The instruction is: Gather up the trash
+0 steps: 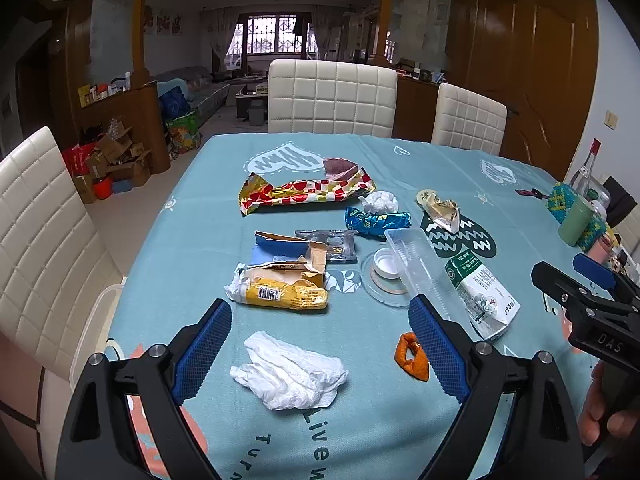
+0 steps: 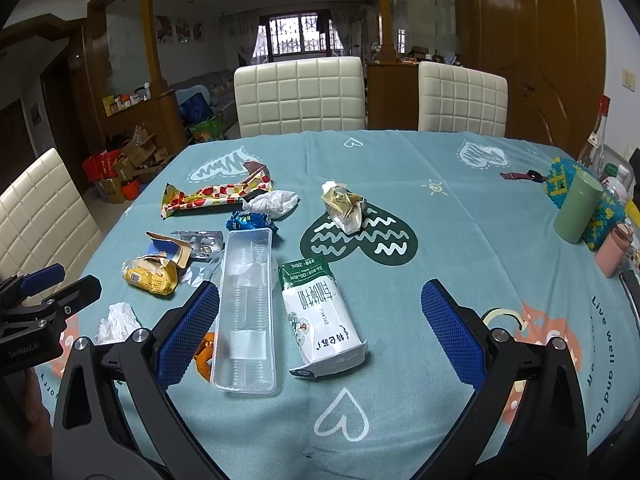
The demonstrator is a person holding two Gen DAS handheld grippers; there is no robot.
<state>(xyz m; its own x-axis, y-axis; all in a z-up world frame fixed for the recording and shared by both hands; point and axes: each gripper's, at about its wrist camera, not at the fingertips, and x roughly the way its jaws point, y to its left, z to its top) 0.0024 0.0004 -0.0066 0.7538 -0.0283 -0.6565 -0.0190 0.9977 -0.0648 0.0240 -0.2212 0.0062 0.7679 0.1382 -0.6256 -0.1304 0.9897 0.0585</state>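
While both grippers hover above the worktop (image 2: 400, 152) with nothing held, the left gripper (image 1: 320, 344) has its fingers spread wide over a crumpled white tissue (image 1: 290, 370), an orange scrap (image 1: 412, 356) just beside its right finger. The right gripper (image 2: 320, 328), fingers equally apart, frames a clear plastic tray (image 2: 246, 312) and a milk carton (image 2: 320, 316) lying side by side.

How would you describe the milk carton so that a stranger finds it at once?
Start at the dark green heart printed on the blue tablecloth. Just in front of it, toward the camera, the milk carton lies flat beside a long clear plastic tray. Unlike the crumpled wrappers and tissues around, it is a smooth white box with a green top.
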